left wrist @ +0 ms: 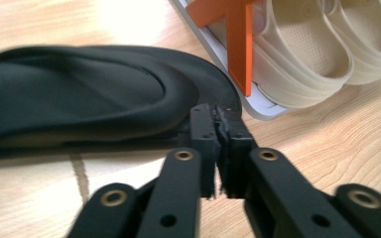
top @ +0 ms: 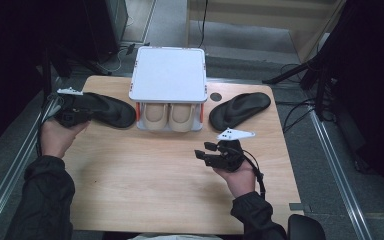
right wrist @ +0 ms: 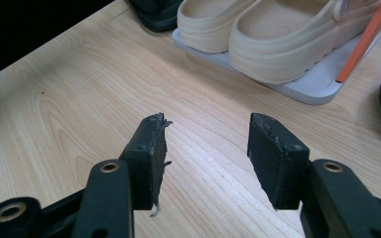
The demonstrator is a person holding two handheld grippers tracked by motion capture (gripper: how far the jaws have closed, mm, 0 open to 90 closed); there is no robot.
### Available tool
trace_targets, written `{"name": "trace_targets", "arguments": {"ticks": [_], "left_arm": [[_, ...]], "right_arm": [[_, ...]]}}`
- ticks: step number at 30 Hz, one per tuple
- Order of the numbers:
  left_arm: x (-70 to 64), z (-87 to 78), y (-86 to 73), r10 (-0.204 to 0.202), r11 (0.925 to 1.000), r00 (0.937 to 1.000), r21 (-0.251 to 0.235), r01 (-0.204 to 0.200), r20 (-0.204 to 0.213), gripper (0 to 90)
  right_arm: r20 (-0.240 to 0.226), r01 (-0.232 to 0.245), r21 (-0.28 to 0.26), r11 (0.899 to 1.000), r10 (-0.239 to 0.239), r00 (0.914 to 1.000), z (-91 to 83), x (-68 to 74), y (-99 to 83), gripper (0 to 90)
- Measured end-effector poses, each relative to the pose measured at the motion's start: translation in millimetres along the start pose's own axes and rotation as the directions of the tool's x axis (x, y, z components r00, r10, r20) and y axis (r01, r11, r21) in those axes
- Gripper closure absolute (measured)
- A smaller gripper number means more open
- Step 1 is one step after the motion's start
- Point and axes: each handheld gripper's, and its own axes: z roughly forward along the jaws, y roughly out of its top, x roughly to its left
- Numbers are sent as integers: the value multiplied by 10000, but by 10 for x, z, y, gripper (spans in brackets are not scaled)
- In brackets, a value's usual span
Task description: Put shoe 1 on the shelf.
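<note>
I'm pinching the left gripper (left wrist: 222,130) on the black shoe's (left wrist: 94,94) rim beside the rack (top: 168,75); the right gripper (right wrist: 206,148) is hovering wide open, holding nothing, over bare table (top: 145,175).

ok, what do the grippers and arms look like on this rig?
Both grippers, left gripper and right gripper, are black with two blocky, frayed pads, brass-coloured rivets, a pale three-cornered top plate and a black cable. The person wears dark long sleeves.
</note>
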Motion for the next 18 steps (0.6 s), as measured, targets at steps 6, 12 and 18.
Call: {"name": "trace_targets", "arguments": {"ticks": [6,12,18], "left_arm": [[-82,87,-129,-104,9993,9996,-363,113,256,900],[-150,312,-147,215,9998,9994,-30,-214,282,900],[-101,489,-223,142,9994,9996,320,-150,256,900]], "right_arm": [[410,55,-253,9997,-45,9991,-31,-2,-6,541],[418,89,-285,9996,-77,9991,-18,14,-17,550],[352,141,-173,9998,-135,9993,36,64,-31,565]]}}
